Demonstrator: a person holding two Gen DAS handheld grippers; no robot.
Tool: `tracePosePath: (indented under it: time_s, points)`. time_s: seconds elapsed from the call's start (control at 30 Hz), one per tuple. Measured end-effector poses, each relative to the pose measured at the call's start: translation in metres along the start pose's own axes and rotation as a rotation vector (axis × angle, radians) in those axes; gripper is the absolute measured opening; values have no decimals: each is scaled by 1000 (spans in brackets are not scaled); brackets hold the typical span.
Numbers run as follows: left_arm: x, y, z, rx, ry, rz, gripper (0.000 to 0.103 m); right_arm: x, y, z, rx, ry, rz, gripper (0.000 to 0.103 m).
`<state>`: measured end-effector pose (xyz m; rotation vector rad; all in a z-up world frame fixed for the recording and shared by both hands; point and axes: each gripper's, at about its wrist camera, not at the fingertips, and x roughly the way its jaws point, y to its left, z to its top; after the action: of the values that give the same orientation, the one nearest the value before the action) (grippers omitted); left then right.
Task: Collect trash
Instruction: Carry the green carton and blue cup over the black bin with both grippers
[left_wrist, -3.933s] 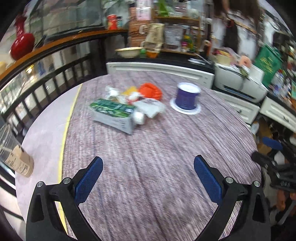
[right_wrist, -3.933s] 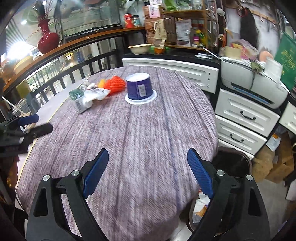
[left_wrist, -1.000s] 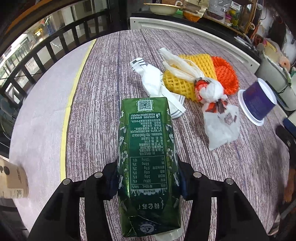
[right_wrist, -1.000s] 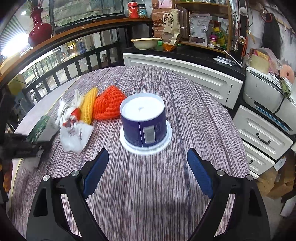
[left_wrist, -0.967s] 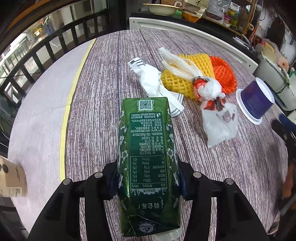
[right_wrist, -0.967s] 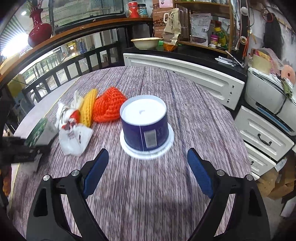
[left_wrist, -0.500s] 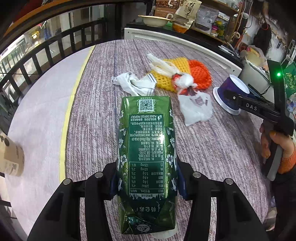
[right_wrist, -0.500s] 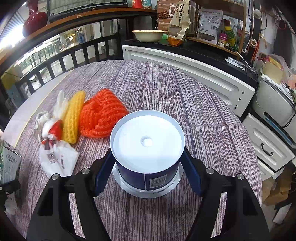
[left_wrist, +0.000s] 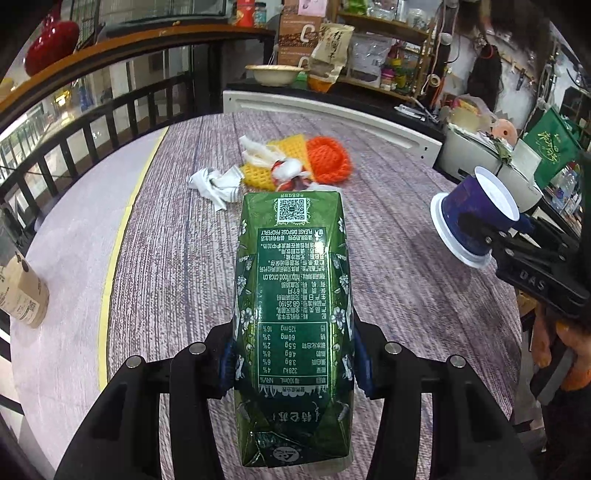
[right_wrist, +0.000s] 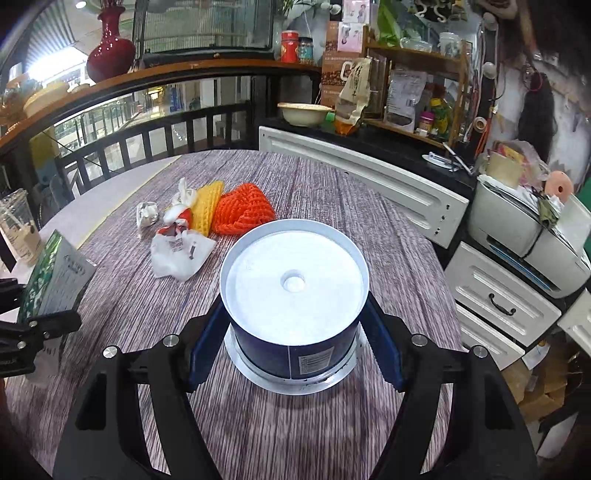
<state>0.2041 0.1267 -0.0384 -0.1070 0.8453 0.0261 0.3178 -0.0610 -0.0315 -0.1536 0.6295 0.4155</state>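
A green drink carton (left_wrist: 291, 314) lies lengthwise between the blue pads of my left gripper (left_wrist: 291, 360), which is shut on it above the round wood-grain table (left_wrist: 177, 258). The same carton (right_wrist: 55, 280) shows at the left edge of the right wrist view. My right gripper (right_wrist: 293, 343) is shut on an upside-down dark blue cup (right_wrist: 295, 295) with a white rim. The left wrist view shows that cup (left_wrist: 469, 218) tilted and lifted off the table. An orange foam net (left_wrist: 328, 160), a yellow net (left_wrist: 284, 158), a white plastic bag (right_wrist: 181, 254) and a crumpled wrapper (left_wrist: 214, 184) lie on the table.
A brown paper cup (left_wrist: 22, 291) stands on the pale strip left of the table, by a black railing (left_wrist: 110, 122). White drawers (right_wrist: 506, 306) and a printer (right_wrist: 524, 236) are to the right. A hand in an orange glove (left_wrist: 565, 354) holds the right gripper.
The right gripper moved in on the blue cup, shut on it and lifted it, tilted. The left gripper drew back from the trash pile with the carton still in its pads.
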Motion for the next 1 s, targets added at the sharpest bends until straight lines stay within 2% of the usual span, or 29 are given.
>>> tracePosePath:
  time_s: [0.07,0.23,0.4,0.7,0.87,1.0]
  points:
    - [-5,-11,-4,12,-13,-5,49,-11,-4,-9,13,-8,5,70]
    - [-18,-42,-16,50,-53,-26,49,-44,-15,-35,3,-59,-67,71]
    - [-29,-82,-28,116,-91,-45,49,-72,-35,-62,64,-75,-84,71]
    - [-33,-139,-39,169,-89,-145,49,-120,-84,-103,175,-124,-164,71]
    - [-31,-168,-43,196,-95,-188,49,-130,-118,-127,261,-121,-225,71]
    - [-28,-191,-47,229,-90,-218,49,-126,-149,-149,344,-83,-284,71]
